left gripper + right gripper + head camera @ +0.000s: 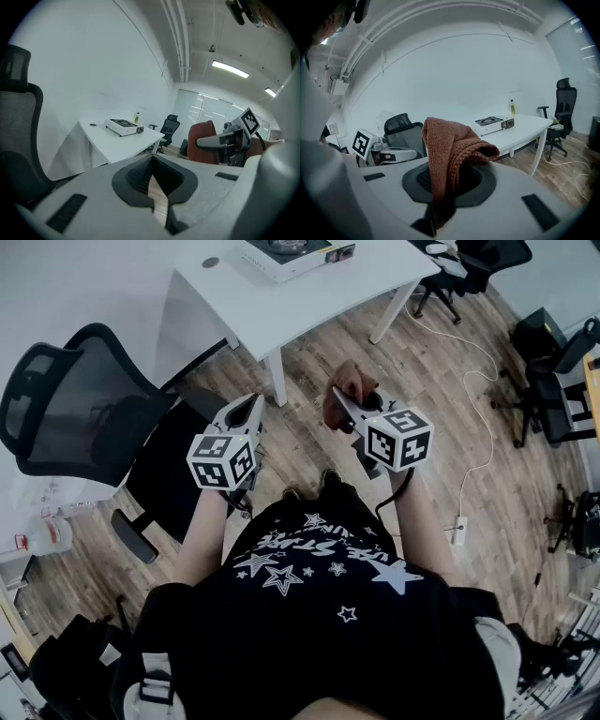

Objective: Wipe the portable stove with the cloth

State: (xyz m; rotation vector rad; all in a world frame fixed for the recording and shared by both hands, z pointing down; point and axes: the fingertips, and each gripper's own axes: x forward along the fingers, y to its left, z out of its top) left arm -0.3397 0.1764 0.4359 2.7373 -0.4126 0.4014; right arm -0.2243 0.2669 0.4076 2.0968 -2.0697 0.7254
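**Cloth held ready, stove not yet reached**
The brown cloth (449, 145) is clamped in the right gripper (345, 401), while the left gripper (151, 164) is closed on nothing. The portable stove (493, 123) is set on the white table (529, 125), well apart from both. A flat fold is best laid on its top. No brand can be read.
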